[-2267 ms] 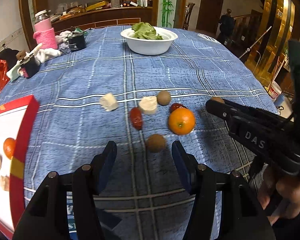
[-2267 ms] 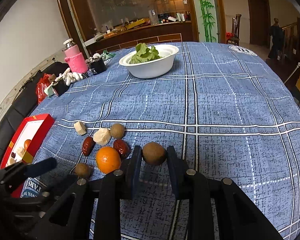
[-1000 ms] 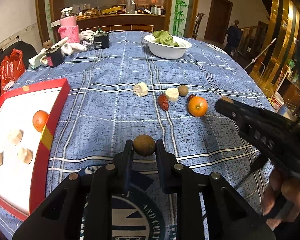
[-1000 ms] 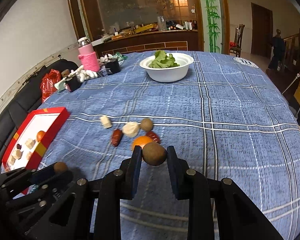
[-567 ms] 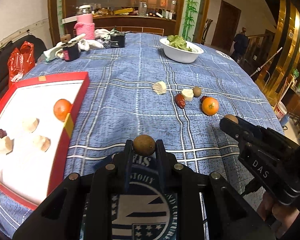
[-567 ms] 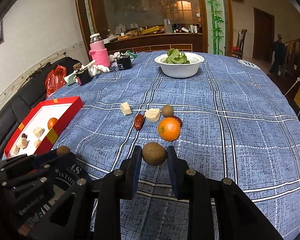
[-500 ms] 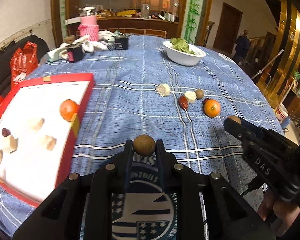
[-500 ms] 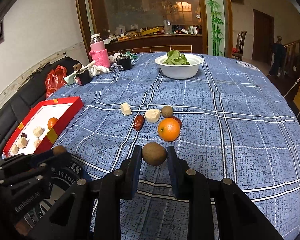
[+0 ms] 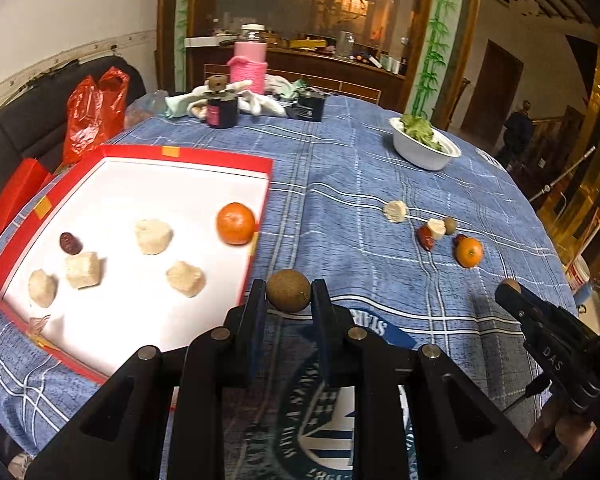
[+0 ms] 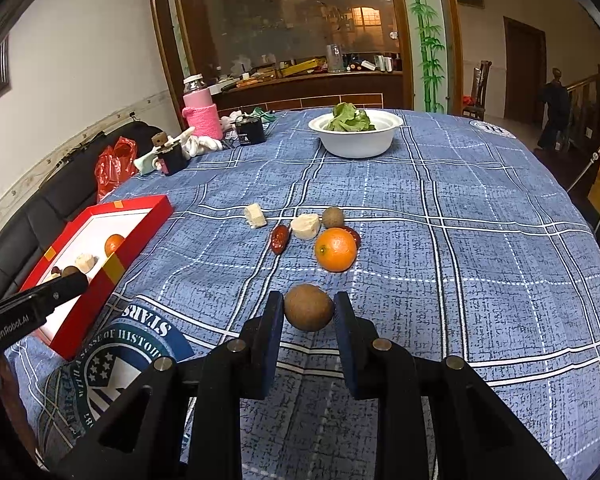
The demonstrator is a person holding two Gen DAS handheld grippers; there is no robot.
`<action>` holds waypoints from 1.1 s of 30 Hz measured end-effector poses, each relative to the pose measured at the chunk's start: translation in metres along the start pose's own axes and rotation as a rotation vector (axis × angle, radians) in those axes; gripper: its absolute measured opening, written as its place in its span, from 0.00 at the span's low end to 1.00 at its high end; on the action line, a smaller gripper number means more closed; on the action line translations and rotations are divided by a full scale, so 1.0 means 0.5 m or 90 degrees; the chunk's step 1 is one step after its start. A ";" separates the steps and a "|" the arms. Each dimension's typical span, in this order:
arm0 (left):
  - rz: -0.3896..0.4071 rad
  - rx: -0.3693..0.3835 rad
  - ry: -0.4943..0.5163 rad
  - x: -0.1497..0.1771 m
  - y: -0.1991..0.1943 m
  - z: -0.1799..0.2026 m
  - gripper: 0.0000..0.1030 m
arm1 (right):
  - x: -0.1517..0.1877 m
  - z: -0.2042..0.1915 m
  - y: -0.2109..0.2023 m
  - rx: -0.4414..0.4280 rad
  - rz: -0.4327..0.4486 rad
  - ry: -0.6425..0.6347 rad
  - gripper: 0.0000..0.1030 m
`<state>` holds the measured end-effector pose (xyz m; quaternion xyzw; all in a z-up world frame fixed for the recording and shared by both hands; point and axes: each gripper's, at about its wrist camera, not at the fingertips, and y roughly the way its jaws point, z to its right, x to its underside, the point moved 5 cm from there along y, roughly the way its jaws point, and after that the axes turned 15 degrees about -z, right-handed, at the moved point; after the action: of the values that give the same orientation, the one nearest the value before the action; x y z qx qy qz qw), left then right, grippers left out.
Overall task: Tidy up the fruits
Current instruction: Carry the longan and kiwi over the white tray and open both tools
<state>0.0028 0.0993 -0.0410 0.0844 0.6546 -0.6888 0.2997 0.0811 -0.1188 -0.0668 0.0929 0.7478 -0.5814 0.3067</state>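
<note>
My left gripper (image 9: 288,294) is shut on a small brown round fruit (image 9: 288,290) and holds it above the tablecloth, just right of the red tray (image 9: 236,159). The tray holds an orange (image 9: 235,223), a dark red date (image 9: 70,243) and several pale chunks. My right gripper (image 10: 308,308) is shut on a second brown round fruit (image 10: 308,307), held above the cloth in front of a loose group: an orange (image 10: 335,249), two red dates, a brown fruit (image 10: 333,217) and pale chunks. The left gripper also shows in the right wrist view (image 10: 74,276), over the tray's near side.
A white bowl of greens (image 10: 356,133) stands at the table's far side. A pink-sleeved bottle (image 10: 201,114), a dark jar (image 10: 171,156), a black box and white cloth sit at the far left. A red plastic bag (image 9: 94,110) lies on the black sofa beside the table.
My left gripper has swung left with its brown fruit, so the red tray now fills the left of its view. My right gripper stays over the cloth, holding its fruit.
</note>
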 end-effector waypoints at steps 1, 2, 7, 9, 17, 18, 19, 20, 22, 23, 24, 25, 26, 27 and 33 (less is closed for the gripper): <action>0.002 -0.003 -0.004 -0.001 -0.001 -0.006 0.19 | 0.001 -0.003 -0.001 -0.003 -0.001 -0.002 0.26; 0.001 -0.005 -0.011 -0.003 -0.002 -0.014 0.19 | 0.002 -0.006 0.000 -0.005 -0.002 -0.004 0.26; 0.008 -0.014 -0.048 -0.008 -0.014 -0.064 0.19 | 0.001 -0.049 -0.014 -0.031 0.001 -0.033 0.26; 0.009 -0.021 -0.064 -0.010 -0.017 -0.087 0.19 | -0.007 -0.082 -0.019 -0.051 0.002 -0.051 0.26; -0.001 -0.055 -0.107 -0.014 -0.013 -0.165 0.19 | -0.033 -0.247 -0.009 -0.148 -0.006 -0.132 0.25; -0.002 -0.063 -0.110 -0.015 -0.012 -0.174 0.19 | -0.036 -0.272 -0.006 -0.162 -0.007 -0.142 0.25; -0.004 -0.066 -0.111 -0.015 -0.011 -0.179 0.19 | -0.038 -0.287 -0.004 -0.168 -0.007 -0.149 0.25; -0.007 -0.073 -0.115 -0.016 -0.010 -0.187 0.19 | -0.042 -0.309 -0.001 -0.174 -0.008 -0.160 0.25; -0.009 -0.084 -0.120 -0.020 -0.008 -0.201 0.19 | -0.052 -0.352 0.010 -0.186 -0.014 -0.181 0.25; -0.012 -0.087 -0.123 -0.022 -0.007 -0.208 0.19 | -0.056 -0.371 0.015 -0.191 -0.019 -0.191 0.25; -0.014 -0.093 -0.127 -0.024 -0.006 -0.217 0.19 | -0.060 -0.388 0.021 -0.194 -0.021 -0.199 0.25; -0.013 -0.097 -0.131 -0.026 -0.006 -0.224 0.19 | -0.066 -0.409 0.030 -0.197 -0.027 -0.210 0.25; -0.013 -0.102 -0.134 -0.029 -0.005 -0.233 0.19 | -0.068 -0.422 0.037 -0.201 -0.033 -0.216 0.25; -0.015 -0.103 -0.136 -0.029 -0.005 -0.238 0.19 | -0.071 -0.434 0.044 -0.203 -0.038 -0.221 0.25; -0.030 -0.114 -0.143 -0.043 0.017 -0.272 0.19 | -0.074 -0.489 0.089 -0.198 -0.068 -0.250 0.25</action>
<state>-0.0128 0.2355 -0.0548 -0.0356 0.6779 -0.6394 0.3611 0.0469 0.1296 -0.0486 -0.1098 0.7583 -0.4815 0.4255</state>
